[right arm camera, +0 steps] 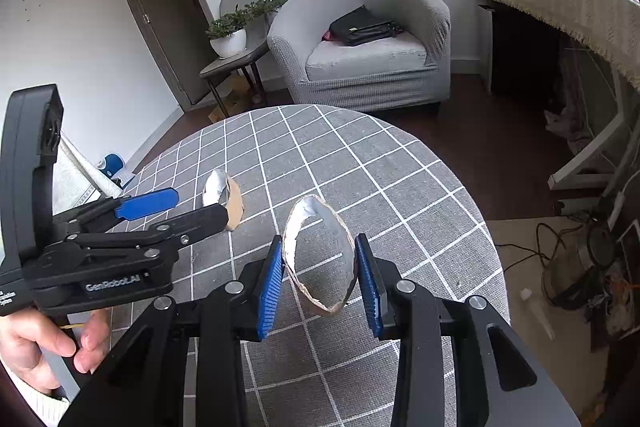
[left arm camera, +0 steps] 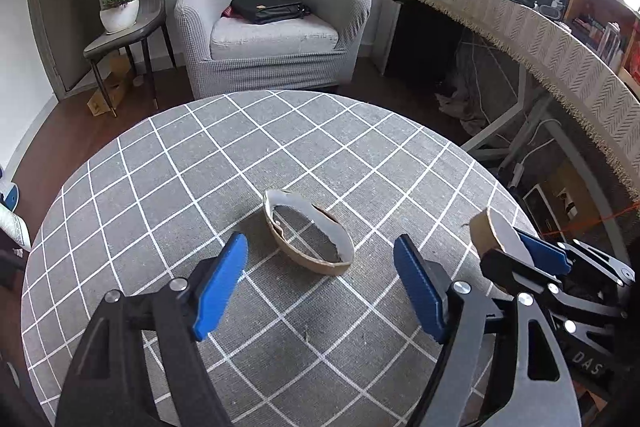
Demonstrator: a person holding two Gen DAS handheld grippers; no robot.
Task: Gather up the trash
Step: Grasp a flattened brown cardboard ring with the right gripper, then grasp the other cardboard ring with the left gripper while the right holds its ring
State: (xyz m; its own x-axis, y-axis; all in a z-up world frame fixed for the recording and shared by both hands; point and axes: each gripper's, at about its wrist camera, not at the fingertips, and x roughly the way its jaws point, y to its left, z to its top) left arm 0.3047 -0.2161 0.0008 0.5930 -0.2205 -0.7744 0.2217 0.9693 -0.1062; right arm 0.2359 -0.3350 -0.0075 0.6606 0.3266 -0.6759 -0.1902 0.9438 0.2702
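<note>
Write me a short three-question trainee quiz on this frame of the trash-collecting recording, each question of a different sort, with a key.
1. True or false: the right gripper holds a cardboard ring squeezed between its blue pads.
2. Multiple choice: the second cardboard ring lies
A. on the grey armchair
B. on the checked tablecloth, ahead of the open left gripper
C. on the floor
3. Fill in: on the armchair seat lies a black ____.

Key
1. True; the pads press both sides of the ring.
2. B; nothing grips it, and it sits beyond the left fingers.
3. Bag.
</note>
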